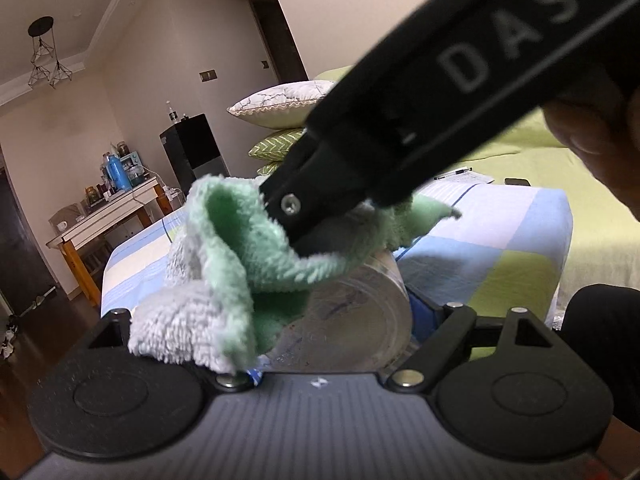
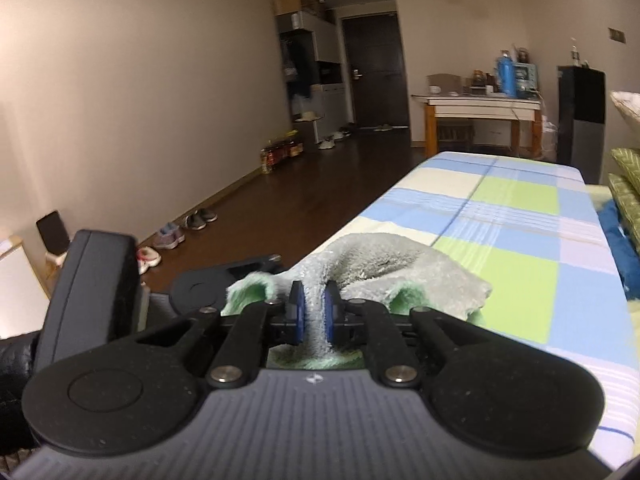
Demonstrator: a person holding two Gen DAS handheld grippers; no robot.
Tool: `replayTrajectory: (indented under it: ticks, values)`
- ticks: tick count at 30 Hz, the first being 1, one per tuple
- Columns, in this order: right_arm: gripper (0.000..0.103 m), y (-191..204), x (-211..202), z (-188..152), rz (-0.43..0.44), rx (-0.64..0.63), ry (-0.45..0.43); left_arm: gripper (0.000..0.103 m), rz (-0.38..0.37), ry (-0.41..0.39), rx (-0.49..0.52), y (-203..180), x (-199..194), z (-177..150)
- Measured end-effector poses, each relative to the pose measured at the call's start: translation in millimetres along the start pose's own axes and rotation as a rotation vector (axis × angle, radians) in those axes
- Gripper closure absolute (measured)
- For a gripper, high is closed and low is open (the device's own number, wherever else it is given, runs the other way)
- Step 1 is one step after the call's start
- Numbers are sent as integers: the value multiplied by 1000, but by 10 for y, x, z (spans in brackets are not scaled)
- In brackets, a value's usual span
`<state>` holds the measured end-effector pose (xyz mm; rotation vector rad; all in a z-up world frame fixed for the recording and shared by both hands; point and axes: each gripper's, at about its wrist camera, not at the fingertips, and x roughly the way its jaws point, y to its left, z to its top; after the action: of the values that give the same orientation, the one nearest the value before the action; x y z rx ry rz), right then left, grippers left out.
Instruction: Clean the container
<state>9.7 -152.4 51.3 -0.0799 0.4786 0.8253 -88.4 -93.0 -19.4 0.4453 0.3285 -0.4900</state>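
Two grippers, one clear plastic container [image 1: 356, 312]. Left gripper [image 1: 320, 364]: clamped on the container, over the checked tablecloth [image 1: 500, 240]. Right gripper [image 2: 313, 312]: blue pads [image 2: 298, 312] pinching a green microfibre cloth [image 1: 224, 248] draped against the container's upper side.

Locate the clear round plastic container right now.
In the left wrist view the clear round plastic container sits low centre between the left gripper's fingers, with the green-and-grey microfibre cloth pressed on it by the right gripper.
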Motion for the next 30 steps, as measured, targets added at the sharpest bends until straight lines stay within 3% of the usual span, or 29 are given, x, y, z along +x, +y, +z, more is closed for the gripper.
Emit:
replayTrajectory:
  ticks: [2,5,8,12,21,26,30]
  values:
    - [97,-78,5,14,-8,17,-1,18,3,1,11,-59,-35,5]
    - [97,-236,-4,31,-94,28,-15,18,6,-3,13,-137,-89,3]
    - [97,-445,-23,39,-99,108,-29,18,3,-3,3,-198,-154,-6]
    - [97,-435,3,16,-109,97,-37,17,-5,1,-28,-242,-226,-7]
    - [97,-507,-43,-31,-103,133,-53,12,-122,-12,-317,243,-159,-46]
    - [97,-550,-71,-58,-99,155,-61,13,-166,-16,-372,595,-38,-97]
    - [97,-559,-99,-65,-100,166,-65,18,-184,-15,-354,765,35,-113]
